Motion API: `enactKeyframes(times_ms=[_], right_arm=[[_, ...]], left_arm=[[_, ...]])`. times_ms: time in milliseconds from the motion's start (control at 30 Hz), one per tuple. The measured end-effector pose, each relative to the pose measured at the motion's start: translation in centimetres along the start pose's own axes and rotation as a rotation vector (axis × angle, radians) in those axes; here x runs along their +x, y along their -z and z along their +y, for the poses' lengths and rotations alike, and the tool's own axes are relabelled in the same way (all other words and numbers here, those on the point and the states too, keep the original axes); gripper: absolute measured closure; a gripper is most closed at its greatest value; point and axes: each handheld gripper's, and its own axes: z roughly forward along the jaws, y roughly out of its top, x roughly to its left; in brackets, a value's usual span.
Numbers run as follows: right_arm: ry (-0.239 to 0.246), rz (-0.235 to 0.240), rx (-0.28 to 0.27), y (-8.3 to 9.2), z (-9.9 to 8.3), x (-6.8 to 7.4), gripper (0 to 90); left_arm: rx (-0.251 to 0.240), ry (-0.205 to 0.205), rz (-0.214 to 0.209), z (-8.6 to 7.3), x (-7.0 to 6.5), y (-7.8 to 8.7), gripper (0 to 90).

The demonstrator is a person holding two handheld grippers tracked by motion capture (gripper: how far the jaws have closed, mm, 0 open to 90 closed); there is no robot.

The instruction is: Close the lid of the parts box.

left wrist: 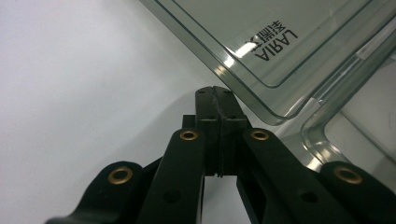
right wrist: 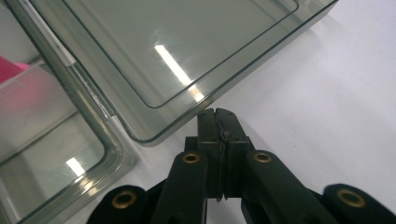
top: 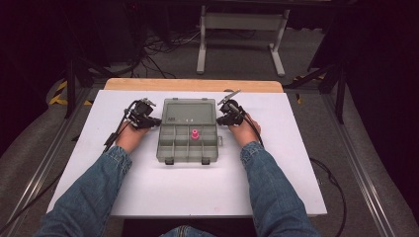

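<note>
Claws closed and empty: the left claw [top: 157, 121] and right claw [top: 220, 120] rest at either side of a clear compartment box [top: 189, 129], its lid [top: 190, 111] lying open, on the white tabletop [top: 276, 163]. A pink piece [top: 194, 134] stands inside.
</note>
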Motion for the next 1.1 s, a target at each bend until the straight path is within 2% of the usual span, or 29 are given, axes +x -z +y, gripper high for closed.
enactKeyframes(times_ms=[267, 467, 800, 900, 1100], right_arm=[[-0.005, -0.014, -0.017, -0.22, 0.09, -0.1, 89.6], [-0.014, -0.02, -0.025, -0.39, 0.22, -0.17, 90.0], [-0.005, -0.035, -0.018, -0.55, 0.54, -0.14, 90.0], [0.001, -0.046, -0.021, -0.52, 0.54, -0.02, 90.0], [-0.005, -0.048, -0.039, -0.32, 0.56, -0.05, 90.0]], left_arm=[[-0.016, 0.004, 0.013, 0.11, -0.05, -0.25, 89.5], [-0.001, -0.003, 0.04, 0.62, -0.25, -0.47, 89.5], [-0.013, 0.004, 0.044, 0.72, -0.18, -0.62, 89.5], [-0.007, -0.008, 0.055, 0.72, -0.36, -0.51, 89.6], [-0.021, 0.002, 0.058, 0.75, -0.41, -0.36, 89.5]])
